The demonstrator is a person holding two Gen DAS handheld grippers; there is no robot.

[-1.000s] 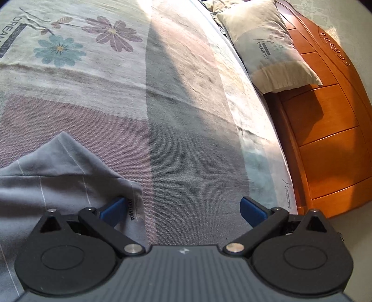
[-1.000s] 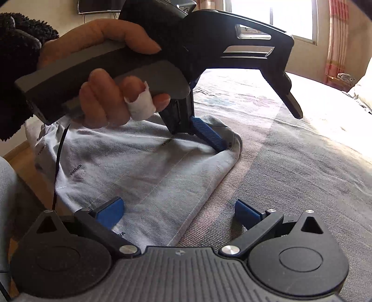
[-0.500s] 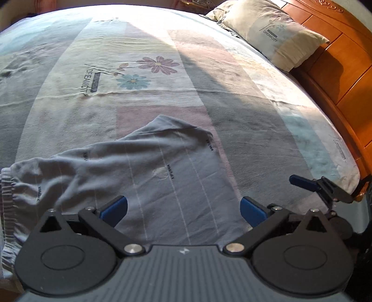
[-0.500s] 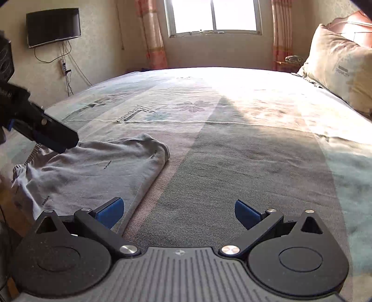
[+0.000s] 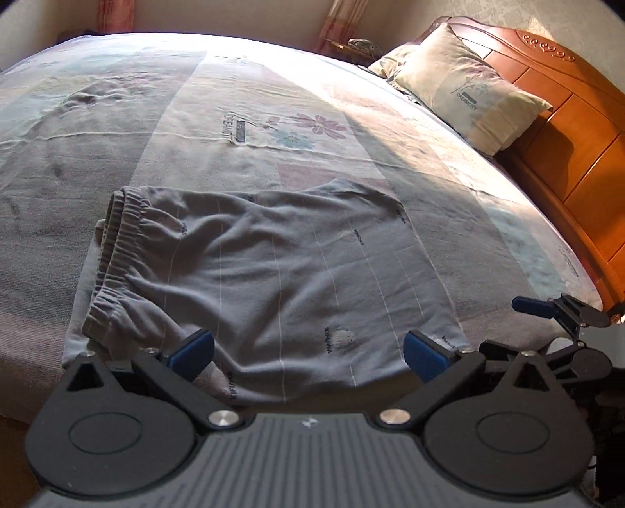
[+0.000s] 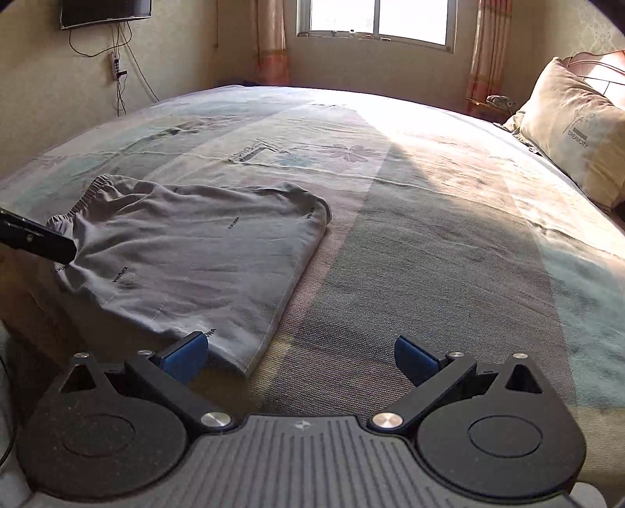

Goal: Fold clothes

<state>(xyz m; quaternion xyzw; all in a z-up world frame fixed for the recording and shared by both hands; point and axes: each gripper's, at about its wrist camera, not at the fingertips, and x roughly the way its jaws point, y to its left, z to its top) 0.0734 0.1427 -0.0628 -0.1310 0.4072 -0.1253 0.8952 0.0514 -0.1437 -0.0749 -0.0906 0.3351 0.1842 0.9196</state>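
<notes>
Left wrist view: a folded pair of grey knit shorts with thin pale stripes and a gathered elastic waistband (image 5: 265,269) lies flat near the close edge of a bed covered in a patchwork-printed cotton sheet with a flower motif (image 5: 242,113). The cloth is soft and lightly creased, its waistband ruffled at the left end and its folded edge smooth and rounded at the right end. Small dark lettering dots the fabric. The left gripper (image 5: 308,349), black plastic with blue rubbery finger pads (image 5: 193,347), hangs just above the near hem of the shorts with its jaws spread wide, holding nothing. To the right of the shorts, part of the other tool's blue-tipped black finger shows at the frame edge. Beyond the shorts, toward the right, a cream rectangular pillow with printed lettering (image 5: 465,86) leans against a glossy orange wooden headboard with panelled sections (image 5: 574,117).

From the right wrist view, the right gripper (image 6: 300,357) is likewise released, jaws wide apart; its left pad sits over the near right corner of the shorts (image 6: 203,254), its right pad over the bare, coarse-woven sheet (image 6: 429,234). A black bar of the left tool crosses the left end of the shorts. Behind the bed stand a bright window with curtains (image 6: 375,19) and a wall-mounted dark screen (image 6: 105,11).
</notes>
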